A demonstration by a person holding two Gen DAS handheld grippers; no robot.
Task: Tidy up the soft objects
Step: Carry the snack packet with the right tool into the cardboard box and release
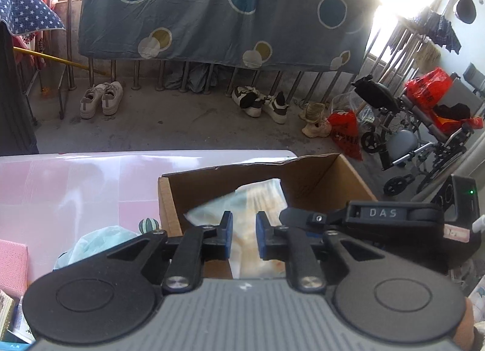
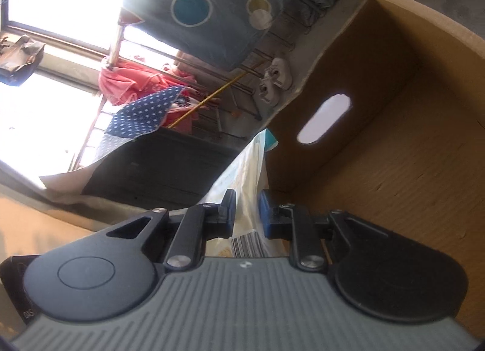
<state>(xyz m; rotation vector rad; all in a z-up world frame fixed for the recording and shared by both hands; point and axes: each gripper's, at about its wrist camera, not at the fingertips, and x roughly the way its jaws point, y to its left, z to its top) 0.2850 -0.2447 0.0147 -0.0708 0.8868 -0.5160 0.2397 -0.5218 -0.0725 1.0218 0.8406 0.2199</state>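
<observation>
An open cardboard box [image 1: 306, 178] stands on a pink table [image 1: 75, 187]. A soft plastic-wrapped pack [image 1: 263, 196], pale with teal and orange print, hangs tilted inside the box. My left gripper [image 1: 244, 226] is just above the box's near rim. Its jaws stand slightly apart with the pack showing in the gap, and the pads do not seem to press on it. The right gripper's black housing [image 1: 382, 214] reaches in from the right. In the right wrist view my right gripper [image 2: 247, 208] is shut on the pack [image 2: 242, 169] near its barcode, inside the box [image 2: 394, 138].
A mint-green soft bundle [image 1: 97, 241] and a small striped ball [image 1: 148, 225] lie on the table left of the box, with a pink pad [image 1: 12, 263] at the far left. Beyond the table are shoes [image 1: 103, 99], a hanging blue sheet [image 1: 212, 17] and a wheelchair [image 1: 409, 126].
</observation>
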